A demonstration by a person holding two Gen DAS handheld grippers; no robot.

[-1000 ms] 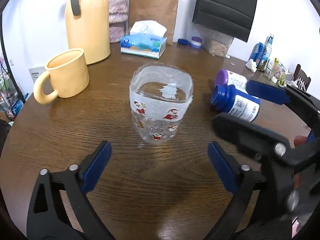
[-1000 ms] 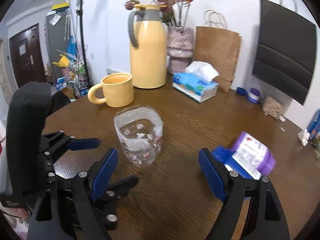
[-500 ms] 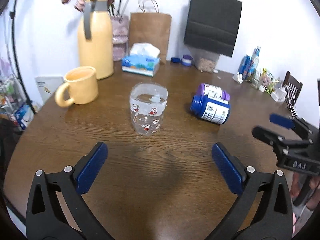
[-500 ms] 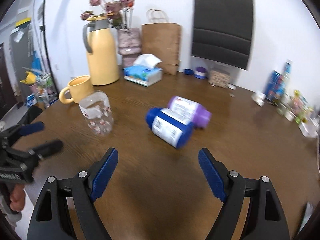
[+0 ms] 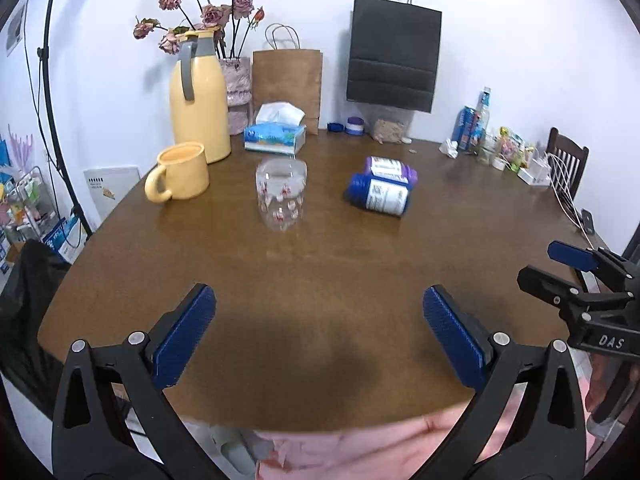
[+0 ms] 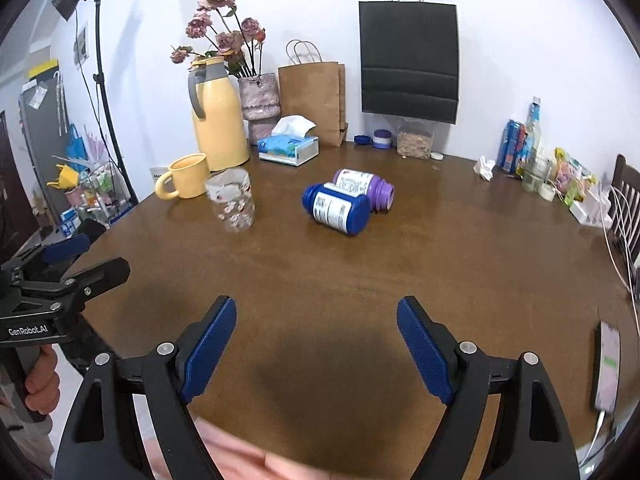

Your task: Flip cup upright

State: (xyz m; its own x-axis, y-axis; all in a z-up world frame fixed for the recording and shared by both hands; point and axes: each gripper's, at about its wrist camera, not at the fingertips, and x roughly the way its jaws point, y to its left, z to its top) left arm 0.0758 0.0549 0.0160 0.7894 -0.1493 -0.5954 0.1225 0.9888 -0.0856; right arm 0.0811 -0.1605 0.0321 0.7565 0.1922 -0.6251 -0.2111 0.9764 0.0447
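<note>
Both grippers, left (image 5: 319, 336) and right (image 6: 316, 350), have pulled back with fingers wide and empty, leaving the clear cup (image 5: 281, 195) standing mouth-up on the surface (image 5: 320, 280) at twelve o'clock, so the flip looks finished and nothing further seems needed.
</note>
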